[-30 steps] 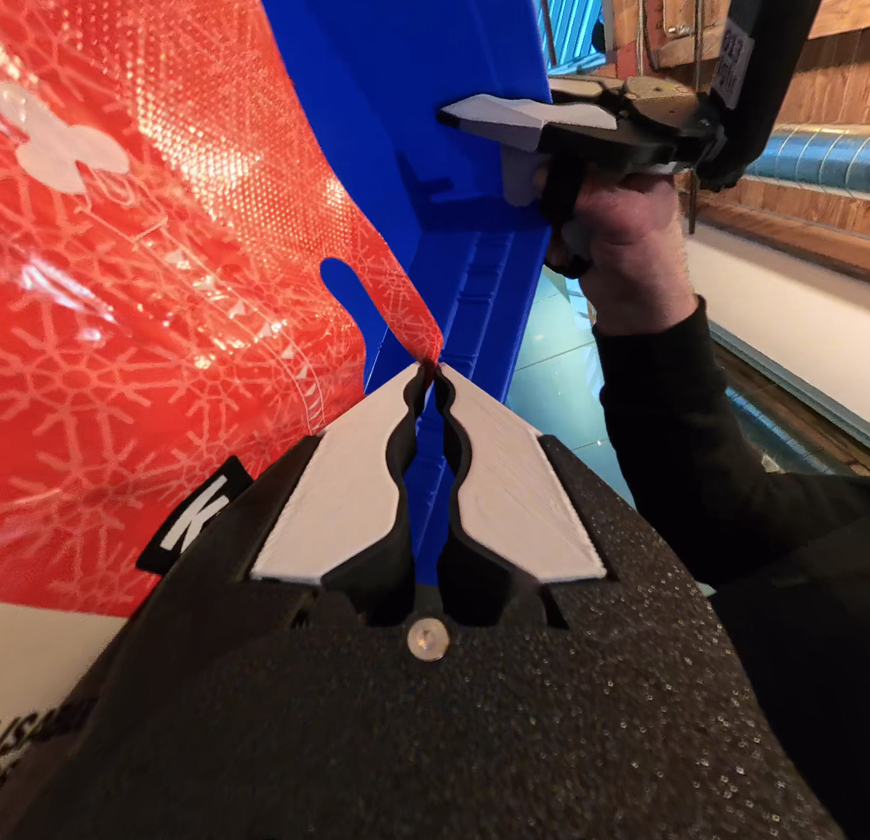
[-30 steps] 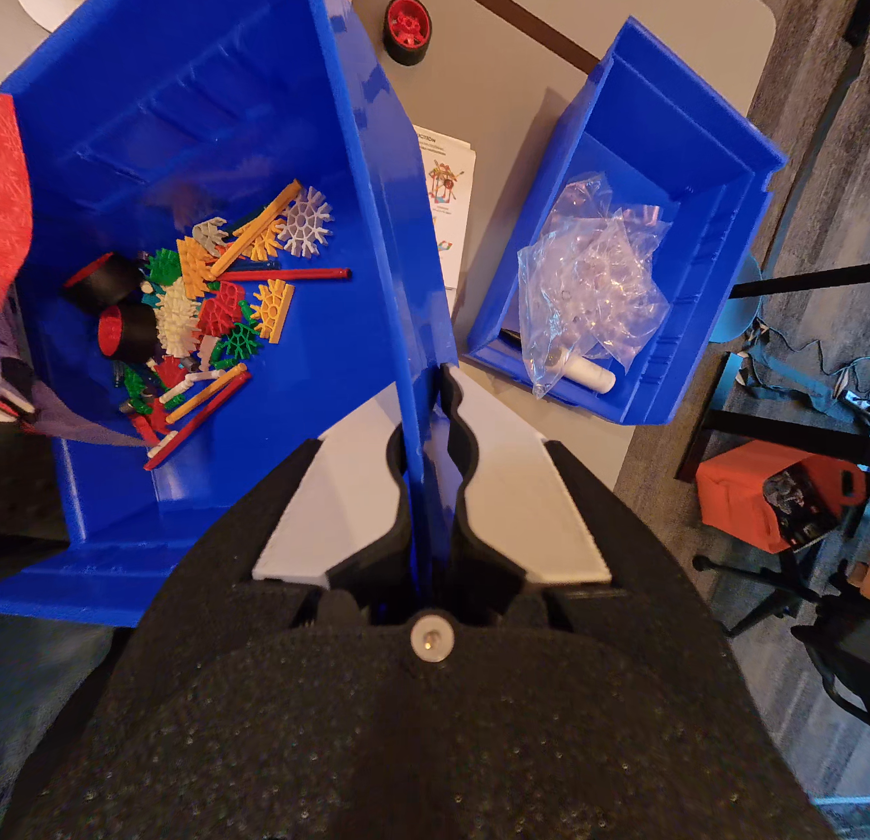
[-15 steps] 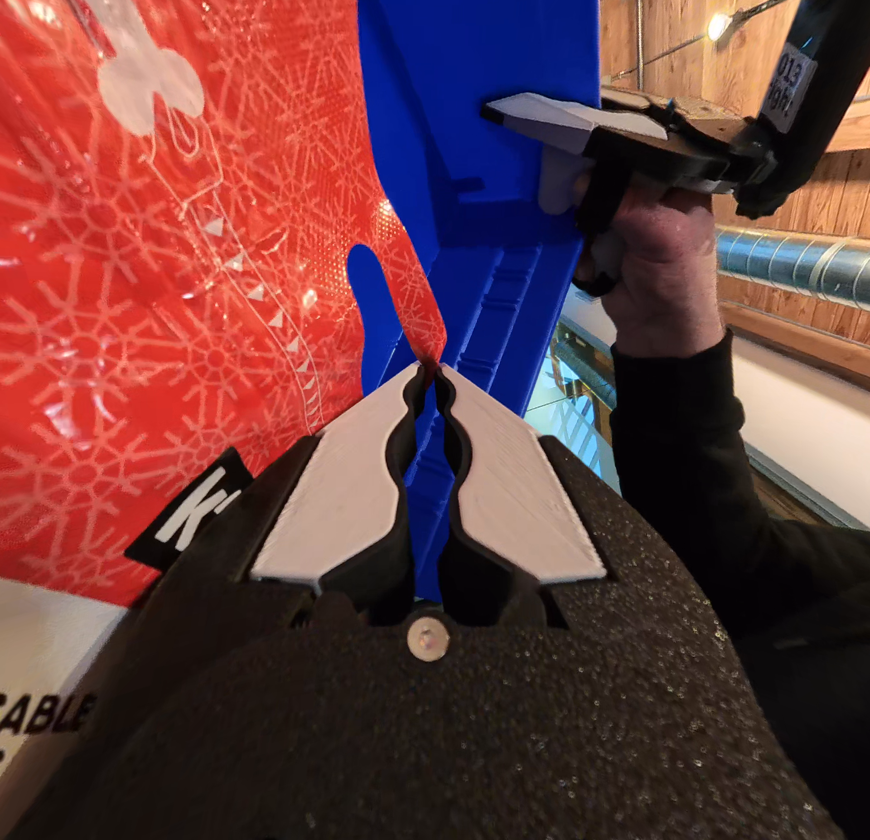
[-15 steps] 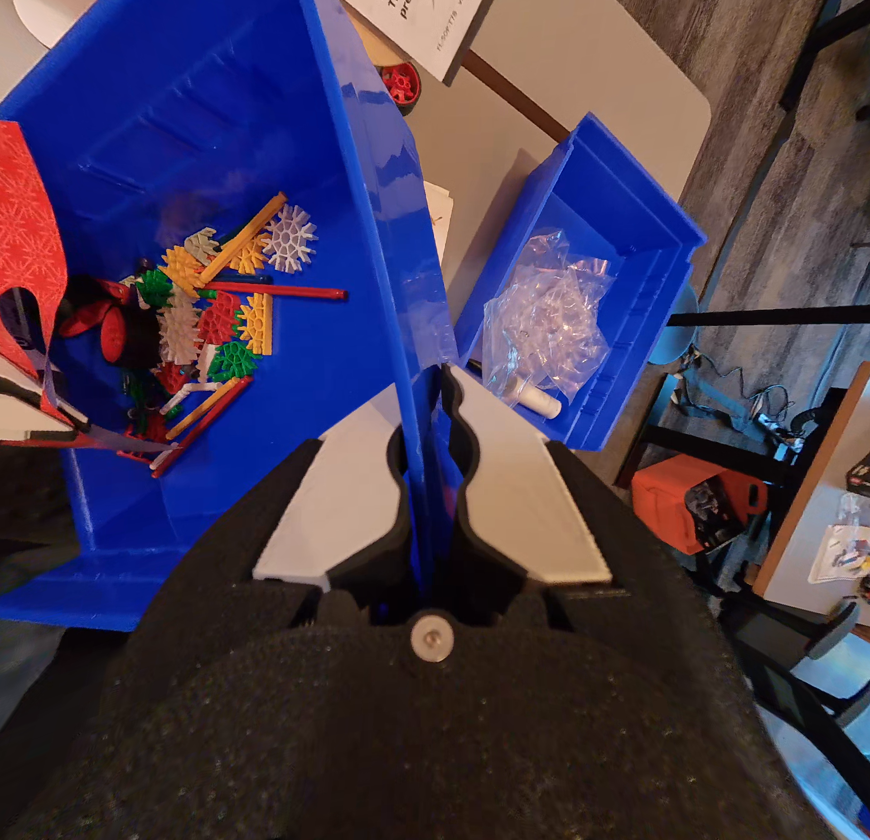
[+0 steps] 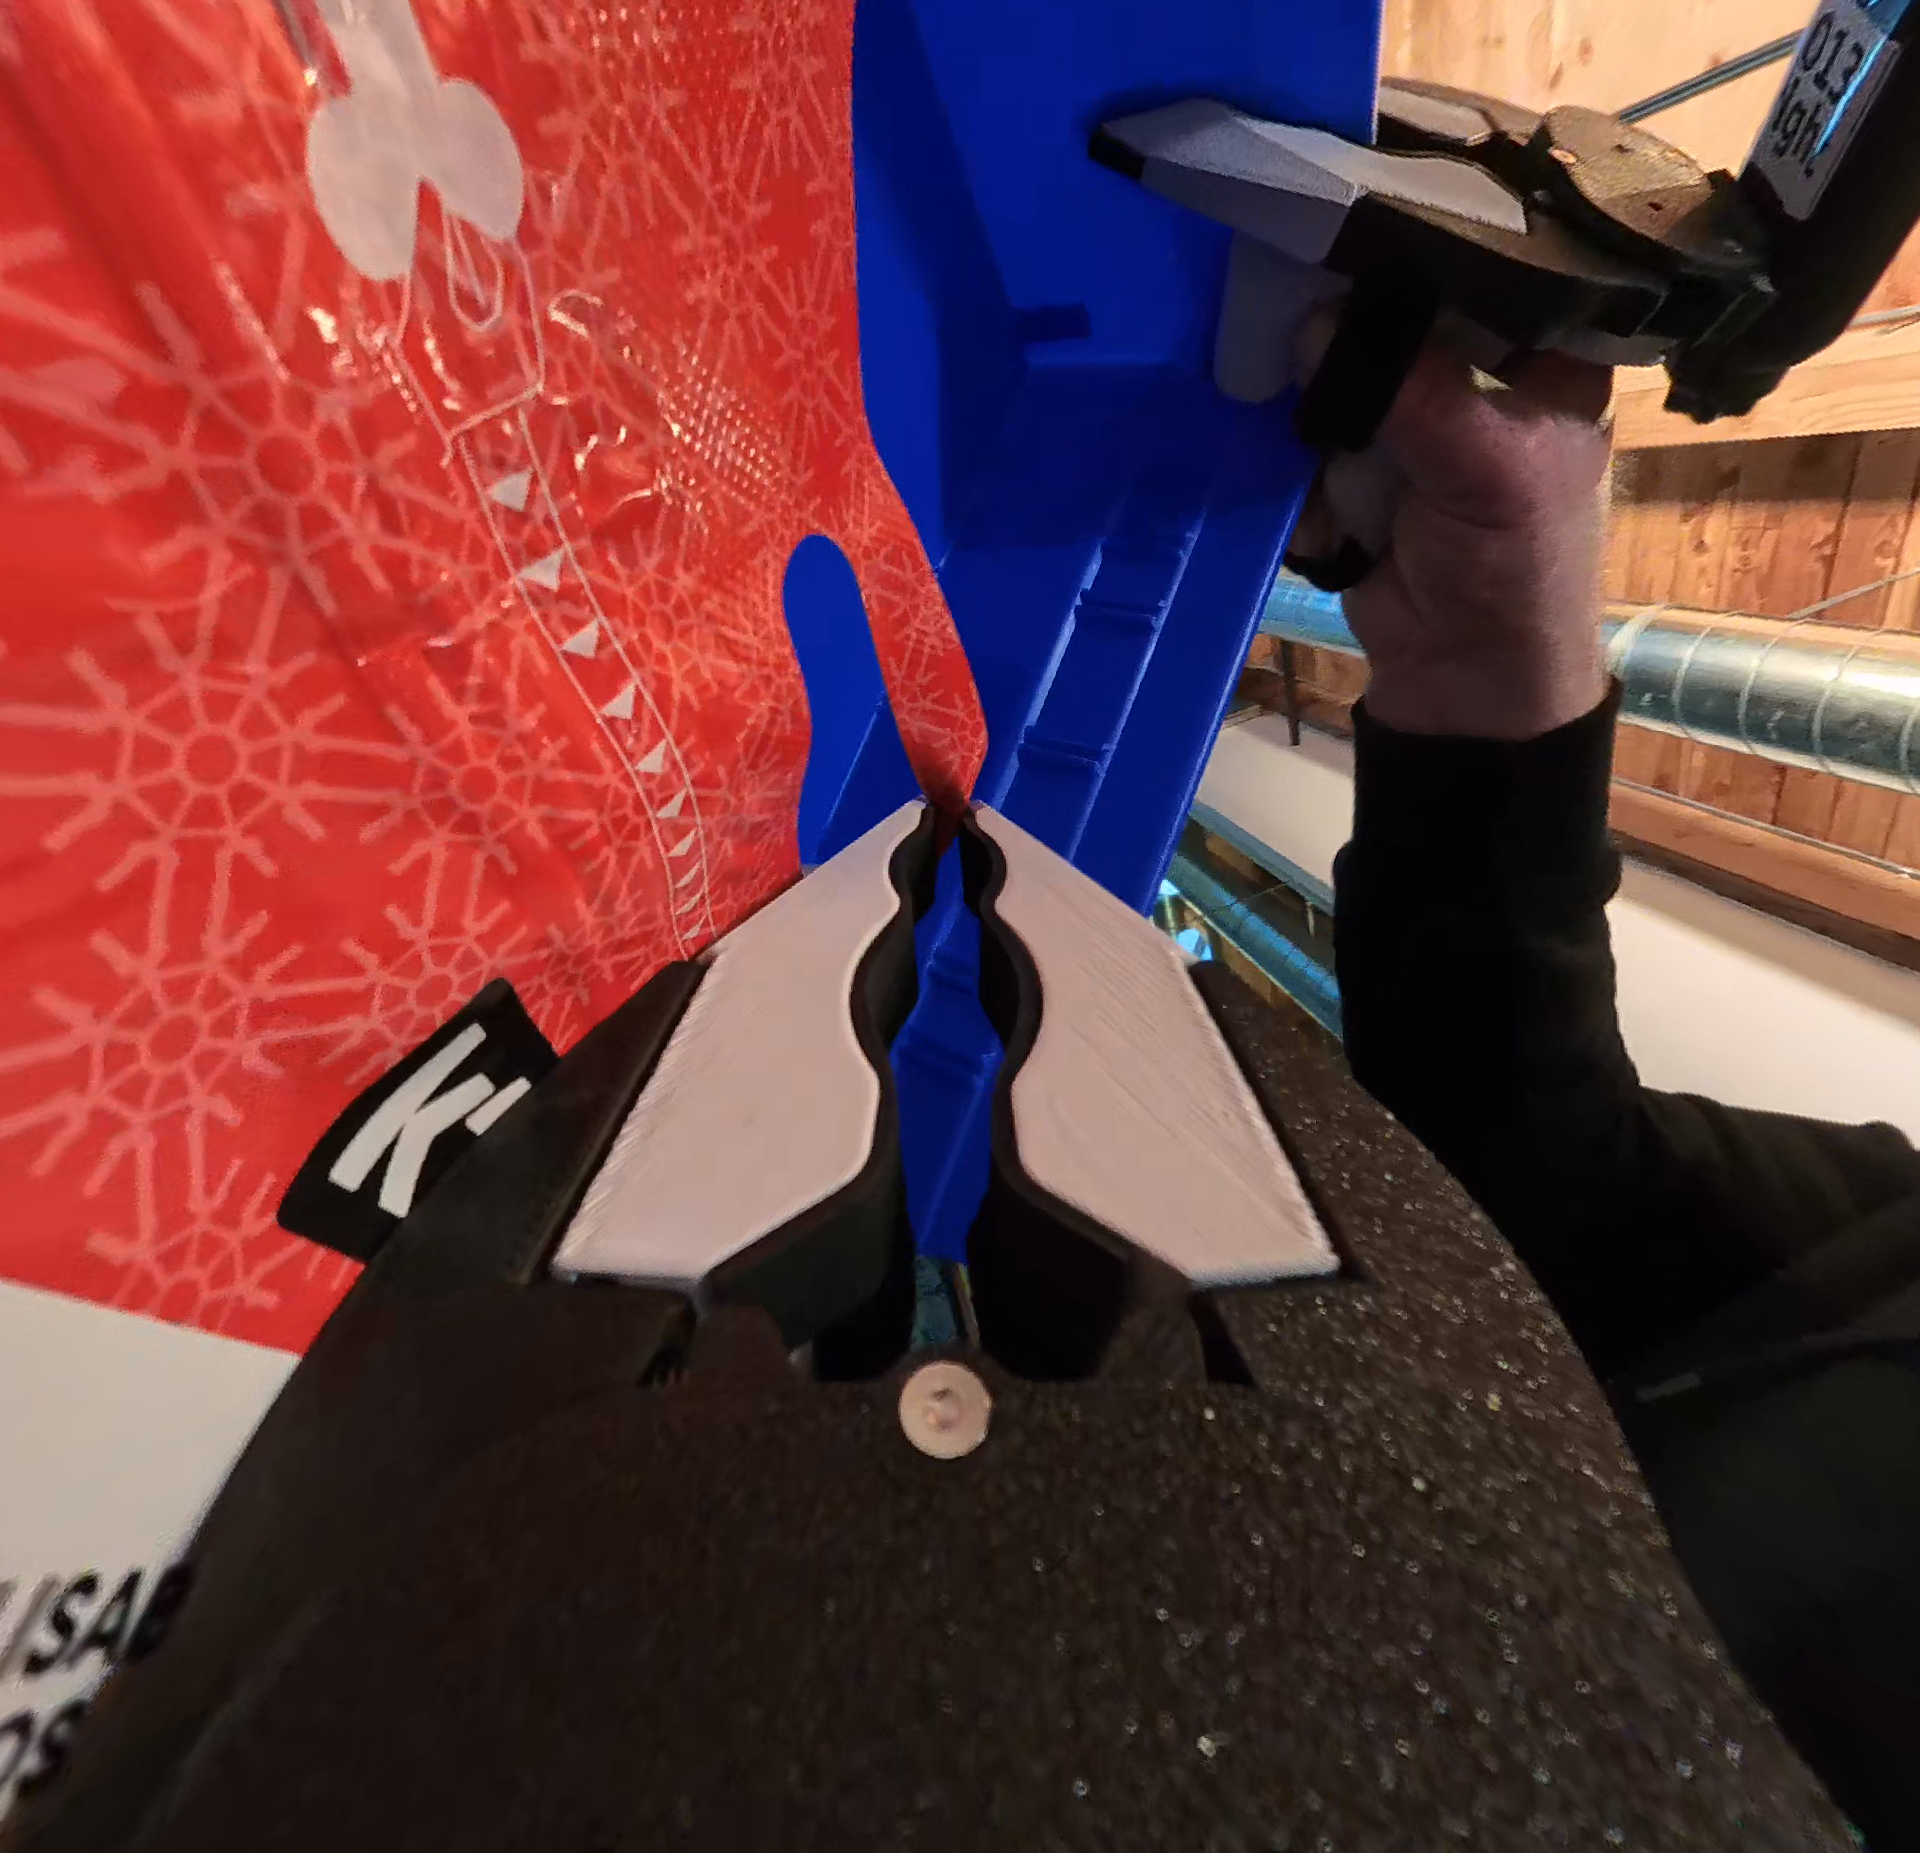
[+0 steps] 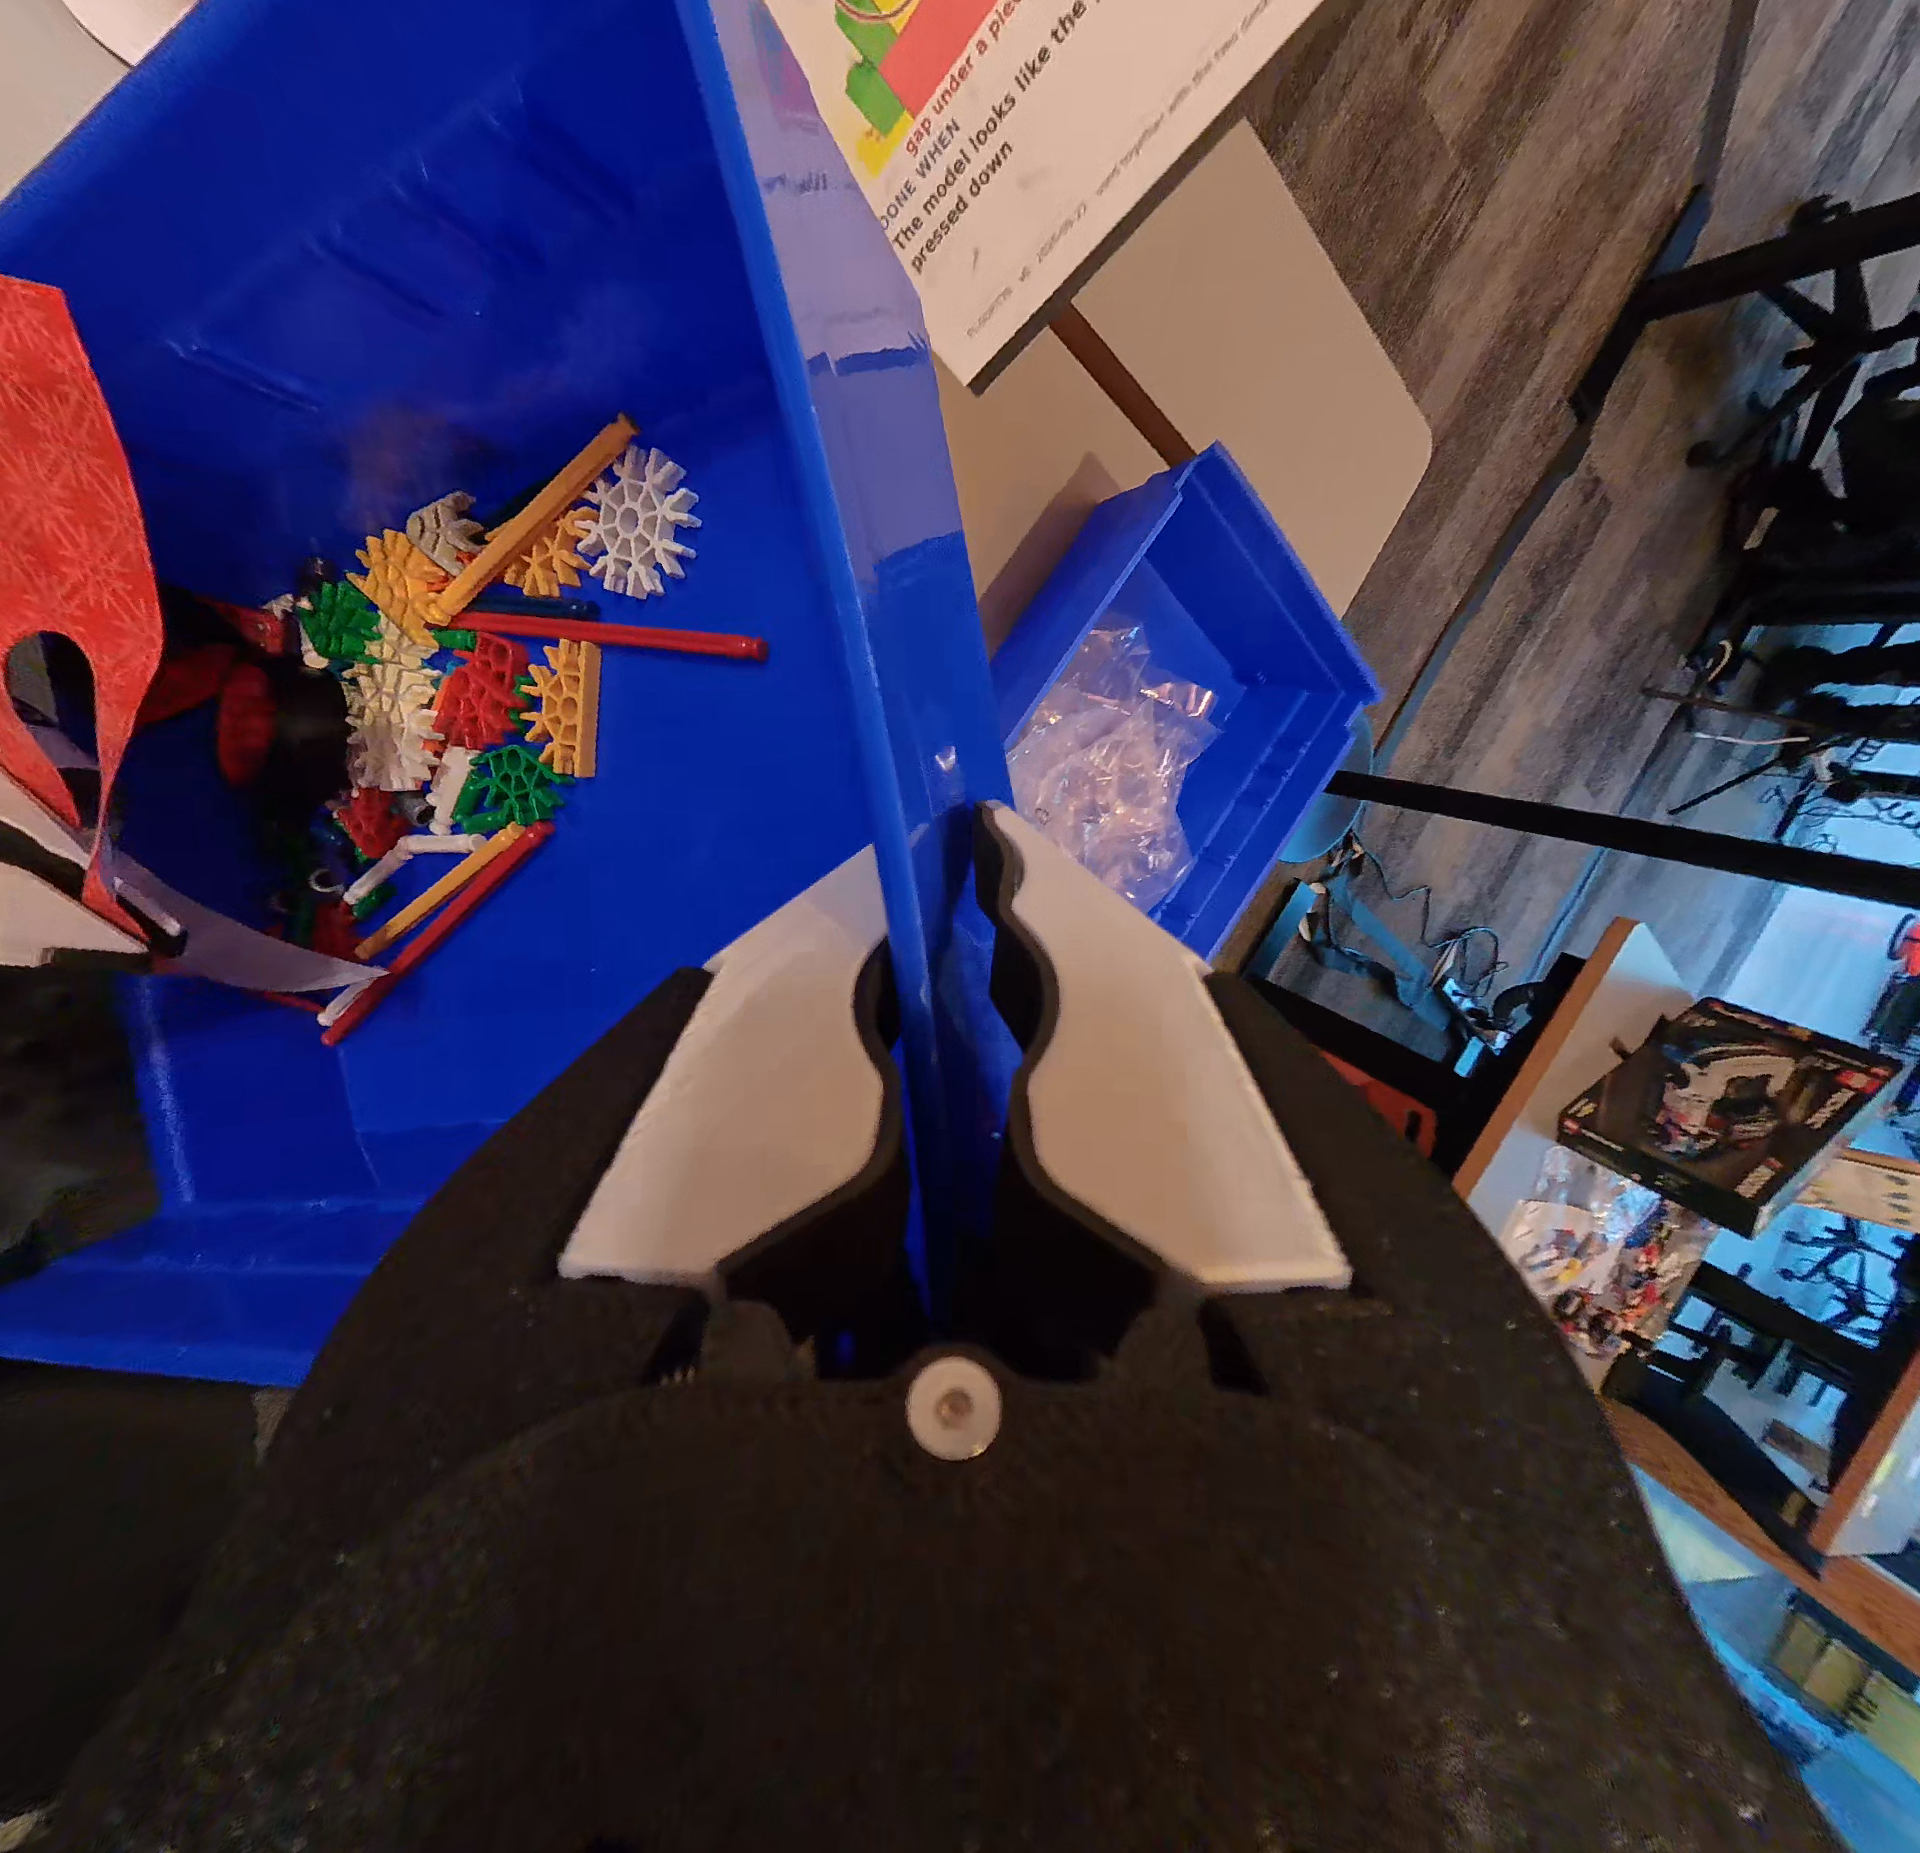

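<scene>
My right gripper (image 6: 930,847) is shut on the side wall of a large blue bin (image 6: 468,245), held tilted high above the table. Colourful toy rods, snowflake connectors and black wheels (image 6: 468,681) lie piled in the bin's lower corner, next to a red snowflake-patterned bag (image 6: 73,515). My left gripper (image 5: 951,816) is shut on the bag (image 5: 364,608) at the edge by its handle cut-out, right against the bin (image 5: 1091,245). The right gripper (image 5: 1247,172) also shows in the left wrist view, held by a hand (image 5: 1475,556).
Below on a grey table (image 6: 1299,349) stands a second blue bin (image 6: 1278,598) holding a clear plastic bag (image 6: 1112,764). A printed sheet (image 6: 997,89) stands at the top. Black stands (image 6: 1818,349) and a shelf with boxes (image 6: 1725,1107) are at the right. The gap from one gripper's tips to the other's is roughly 20 cm.
The bin, the bag and both grippers have risen: the table and the second bin look smaller and farther below. Both grips are unchanged, and the pieces have stayed in their corner.
</scene>
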The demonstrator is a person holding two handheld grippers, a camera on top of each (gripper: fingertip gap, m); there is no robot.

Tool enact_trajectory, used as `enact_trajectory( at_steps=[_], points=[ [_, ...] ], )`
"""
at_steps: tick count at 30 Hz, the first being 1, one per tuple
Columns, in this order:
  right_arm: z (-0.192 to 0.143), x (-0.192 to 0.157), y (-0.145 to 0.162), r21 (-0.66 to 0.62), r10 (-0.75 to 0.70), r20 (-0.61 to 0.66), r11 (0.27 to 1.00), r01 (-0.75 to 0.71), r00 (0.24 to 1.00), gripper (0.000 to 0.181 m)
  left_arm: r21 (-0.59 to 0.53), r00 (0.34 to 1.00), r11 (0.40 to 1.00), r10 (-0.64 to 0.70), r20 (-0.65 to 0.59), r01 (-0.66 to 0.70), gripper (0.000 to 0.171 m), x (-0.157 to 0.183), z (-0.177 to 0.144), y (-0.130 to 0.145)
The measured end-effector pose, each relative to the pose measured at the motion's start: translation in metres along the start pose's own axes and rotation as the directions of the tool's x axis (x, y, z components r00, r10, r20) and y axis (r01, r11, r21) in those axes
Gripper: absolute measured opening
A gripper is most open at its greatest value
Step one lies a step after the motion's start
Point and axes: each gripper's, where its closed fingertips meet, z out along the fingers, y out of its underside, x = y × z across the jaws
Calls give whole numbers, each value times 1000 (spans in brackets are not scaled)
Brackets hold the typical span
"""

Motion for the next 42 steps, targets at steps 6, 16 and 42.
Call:
enact_trajectory(
  at_steps=[6, 16, 42],
  points=[
    [-19, 4, -22, 18, -69, -45, 997, 70, 997, 1, 29, 994, 1000, 6, -107, -3, 1, 18, -2, -7],
    [-59, 6, -64, 6, -238, -163, 970, 242, 958, 1, 104, 982, 995, 14, -190, 6, 0, 38, 9, -21],
    [-147, 1, -120, -13, -425, -384, 890, 456, 820, 1, 123, 947, 992, 73, -312, -35, 0, 91, 18, -48]
  ],
)
